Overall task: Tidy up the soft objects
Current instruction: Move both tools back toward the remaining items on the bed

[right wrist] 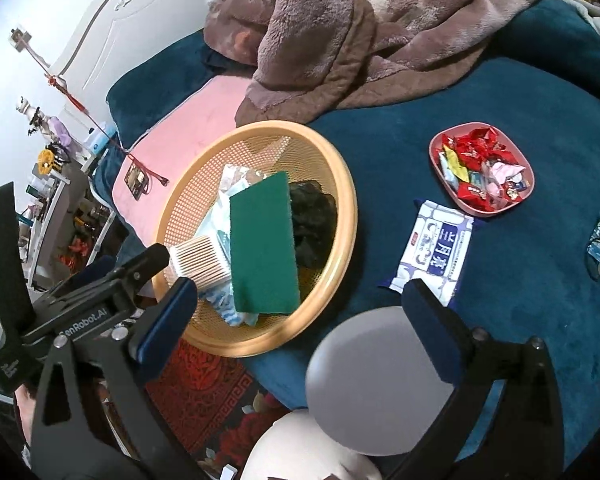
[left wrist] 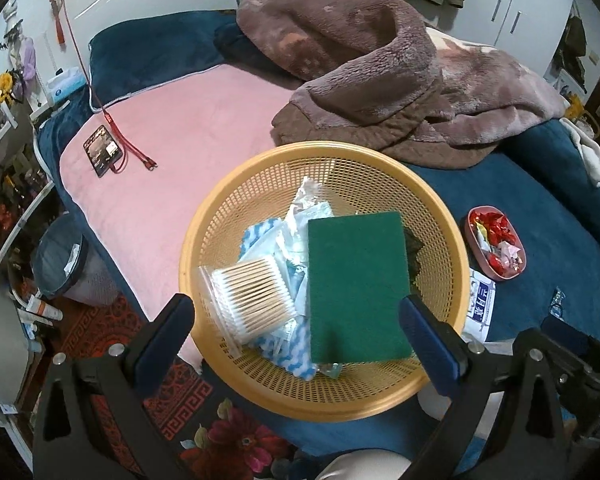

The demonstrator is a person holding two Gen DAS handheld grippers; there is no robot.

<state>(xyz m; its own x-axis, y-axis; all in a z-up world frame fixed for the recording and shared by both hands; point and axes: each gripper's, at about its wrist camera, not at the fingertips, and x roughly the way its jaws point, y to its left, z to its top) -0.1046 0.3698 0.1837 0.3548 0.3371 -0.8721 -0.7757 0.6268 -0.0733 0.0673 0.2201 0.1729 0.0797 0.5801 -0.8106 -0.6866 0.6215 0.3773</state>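
Note:
A yellow mesh basket [left wrist: 260, 184] [right wrist: 340, 184] sits on the bed's near edge. In it lie a green scouring pad [left wrist: 358, 284] [right wrist: 262, 244], a pack of cotton swabs [left wrist: 248, 300] [right wrist: 200, 260], blue-white cloths and packets [left wrist: 296, 216], and a dark crumpled item [right wrist: 314, 224]. My left gripper [left wrist: 300, 344] is open, hovering just above the basket's near side, empty. My right gripper [right wrist: 300, 312] is open and empty, above the bed edge right of the basket. A pack of wet wipes [right wrist: 434, 252] [left wrist: 480, 304] lies right of the basket.
A pink dish of candies [right wrist: 482, 168] [left wrist: 496, 242] sits right of the basket. A brown fleece blanket [left wrist: 360, 60] [right wrist: 340, 32] is heaped behind. A phone with red cable [left wrist: 102, 150] lies on the pink sheet. A hair tie [right wrist: 598, 252] lies far right. A grey round object [right wrist: 376, 376] sits below my right gripper.

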